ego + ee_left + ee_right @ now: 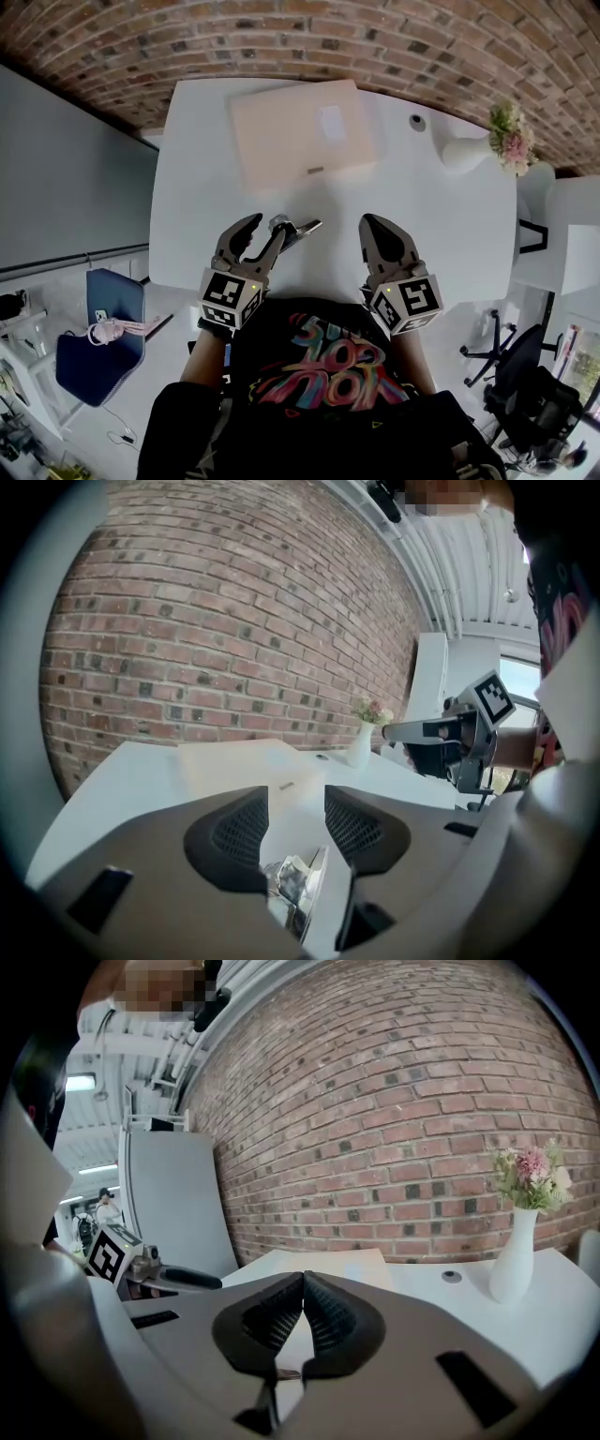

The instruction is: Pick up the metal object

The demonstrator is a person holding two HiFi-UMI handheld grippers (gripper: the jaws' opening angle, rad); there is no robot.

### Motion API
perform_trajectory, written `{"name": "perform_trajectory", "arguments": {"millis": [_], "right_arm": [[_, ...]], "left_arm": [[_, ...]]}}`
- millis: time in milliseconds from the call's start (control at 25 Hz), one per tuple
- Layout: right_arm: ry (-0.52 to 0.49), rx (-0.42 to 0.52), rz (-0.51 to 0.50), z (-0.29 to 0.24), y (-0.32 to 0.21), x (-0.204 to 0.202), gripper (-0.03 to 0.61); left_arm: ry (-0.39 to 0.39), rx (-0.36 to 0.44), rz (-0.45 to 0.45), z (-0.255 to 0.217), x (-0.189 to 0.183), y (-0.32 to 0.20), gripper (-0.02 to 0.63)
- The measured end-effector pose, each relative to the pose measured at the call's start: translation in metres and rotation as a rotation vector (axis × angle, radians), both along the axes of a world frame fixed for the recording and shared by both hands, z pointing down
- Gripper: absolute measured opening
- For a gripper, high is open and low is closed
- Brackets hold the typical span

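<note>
**brickwall_bob:** so what's the metal object (292, 228) actually like?

**tinkerer42:** small, shiny, silvery. One end is a crumpled, knobbly lump, and a flat narrow strip pokes out of the other end. From above, the strip points off to the right.

**brickwall_bob:** and where's it sitting?

**tinkerer42:** low on the white tabletop (202, 178), toward the near edge. It's right in the gap of the left gripper (267, 228). Seen up close (298, 885) it's tilted up on edge, deep between the fingers (234, 836), which are spread apart. The pads aren't squeezing it. Can't swear it's lying flat, though.
</note>
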State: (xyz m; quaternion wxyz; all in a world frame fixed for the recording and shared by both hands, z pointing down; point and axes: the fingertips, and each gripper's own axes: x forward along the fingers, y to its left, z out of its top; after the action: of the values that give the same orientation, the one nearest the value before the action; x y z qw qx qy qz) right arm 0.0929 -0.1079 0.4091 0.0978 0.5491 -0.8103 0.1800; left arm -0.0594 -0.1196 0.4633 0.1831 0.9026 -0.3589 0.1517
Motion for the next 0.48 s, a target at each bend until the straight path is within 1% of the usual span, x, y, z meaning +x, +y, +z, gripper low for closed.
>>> {"name": "perform_trajectory", "arguments": {"millis": [80,160,320,480], "right_arm": [[0.002,-0.006,0.001,0.002,0.002,0.000,0.018],[0.001,-0.014,0.001,0.004,0.003,-0.001,0.018],[-0.004,-0.027,-0.003,0.009,0.007,0.000,0.018],[-0.011,-0.049,0.020,0.014,0.009,0.004,0.019]], "left_arm": [[-0.032,-0.008,0.035,0.012,0.004,0.001,0.179],[-0.050,-0.034,0.066,0.024,0.008,0.003,0.179],[-0.059,-0.082,0.124,0.047,0.018,0.007,0.180],[-0.070,-0.116,0.168,0.067,0.022,0.010,0.181]]}}
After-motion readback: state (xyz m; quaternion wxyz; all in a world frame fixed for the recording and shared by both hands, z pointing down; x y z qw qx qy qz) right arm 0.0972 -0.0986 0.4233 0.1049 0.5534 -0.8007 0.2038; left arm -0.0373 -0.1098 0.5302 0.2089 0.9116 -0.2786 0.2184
